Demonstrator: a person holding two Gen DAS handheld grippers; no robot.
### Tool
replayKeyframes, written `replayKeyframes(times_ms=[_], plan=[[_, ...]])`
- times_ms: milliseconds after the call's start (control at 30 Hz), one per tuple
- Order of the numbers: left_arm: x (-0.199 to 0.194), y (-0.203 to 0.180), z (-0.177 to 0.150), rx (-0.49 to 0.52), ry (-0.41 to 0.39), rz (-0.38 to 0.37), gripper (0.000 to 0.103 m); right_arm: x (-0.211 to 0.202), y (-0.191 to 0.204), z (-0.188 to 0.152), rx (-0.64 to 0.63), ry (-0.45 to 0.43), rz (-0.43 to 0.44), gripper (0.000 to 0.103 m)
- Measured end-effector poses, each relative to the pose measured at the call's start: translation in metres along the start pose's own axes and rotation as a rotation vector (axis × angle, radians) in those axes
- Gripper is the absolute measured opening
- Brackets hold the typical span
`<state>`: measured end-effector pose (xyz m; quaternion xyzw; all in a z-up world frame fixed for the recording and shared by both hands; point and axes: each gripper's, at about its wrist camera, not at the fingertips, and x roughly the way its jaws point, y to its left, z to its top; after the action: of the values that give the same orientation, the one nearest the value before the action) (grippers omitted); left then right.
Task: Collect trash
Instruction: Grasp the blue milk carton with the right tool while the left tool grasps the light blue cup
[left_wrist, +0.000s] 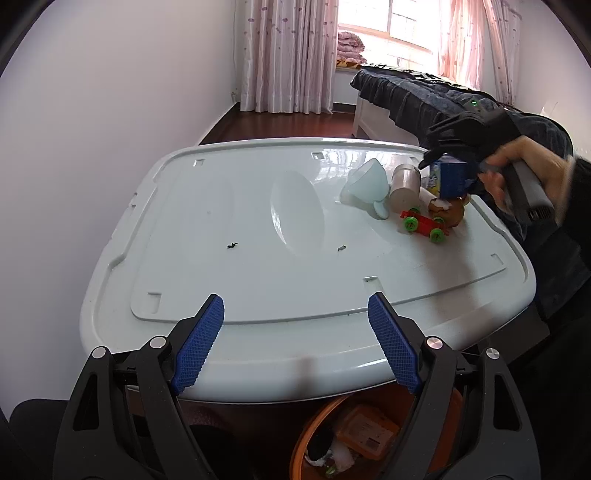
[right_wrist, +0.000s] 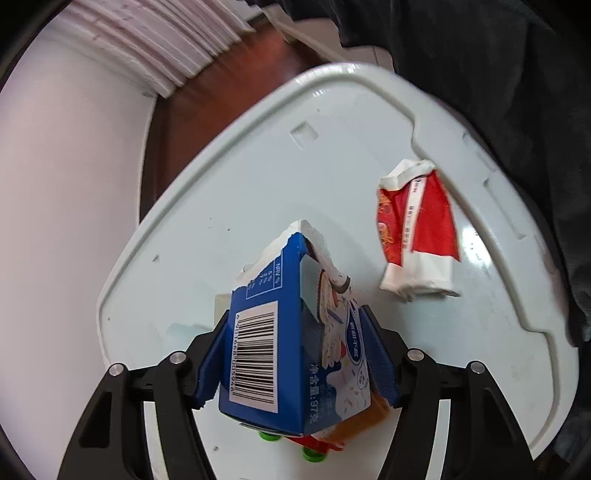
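A torn blue snack box (right_wrist: 295, 347) with a barcode sits between the blue pads of my right gripper (right_wrist: 293, 314), which is shut on it, both pads pressing its sides. In the left wrist view the same box (left_wrist: 452, 177) hangs just above the pale lid-like tabletop (left_wrist: 221, 221) at its far right, with a person's hand (left_wrist: 524, 162) on the gripper handle. A crumpled red and white wrapper (right_wrist: 417, 229) lies on the tabletop beyond the box. My left gripper (left_wrist: 295, 301) stands open and empty over the near edge.
A tipped pale-blue goblet (left_wrist: 365, 184), a beige jar (left_wrist: 404, 184), a red toy car with green wheels (left_wrist: 424, 223) and a brown object (left_wrist: 448, 212) cluster under the box. A white oval dish (left_wrist: 297, 214) lies mid-table. An orange bin (left_wrist: 306, 435) holding trash stands below the near edge.
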<state>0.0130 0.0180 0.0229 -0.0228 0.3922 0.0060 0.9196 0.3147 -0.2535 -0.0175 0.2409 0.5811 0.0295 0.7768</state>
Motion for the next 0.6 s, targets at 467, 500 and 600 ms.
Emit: replayKeyframes(times_ms=[467,500,600], plan=[[0.044,-0.018,0.037,-0.044,0.067,-0.052,0.079,-0.121,-0.038,-0.144,-0.388,-0.354,0.055,0.065],[0.054,-0.027,0.050,-0.029,0.057,-0.069,0.078,-0.120,-0.043,-0.152,-0.391,-0.361,0.059,0.066],[0.080,-0.054,0.081,0.072,0.021,-0.106,0.079,-0.122,-0.052,-0.164,-0.384,-0.367,0.080,0.066]])
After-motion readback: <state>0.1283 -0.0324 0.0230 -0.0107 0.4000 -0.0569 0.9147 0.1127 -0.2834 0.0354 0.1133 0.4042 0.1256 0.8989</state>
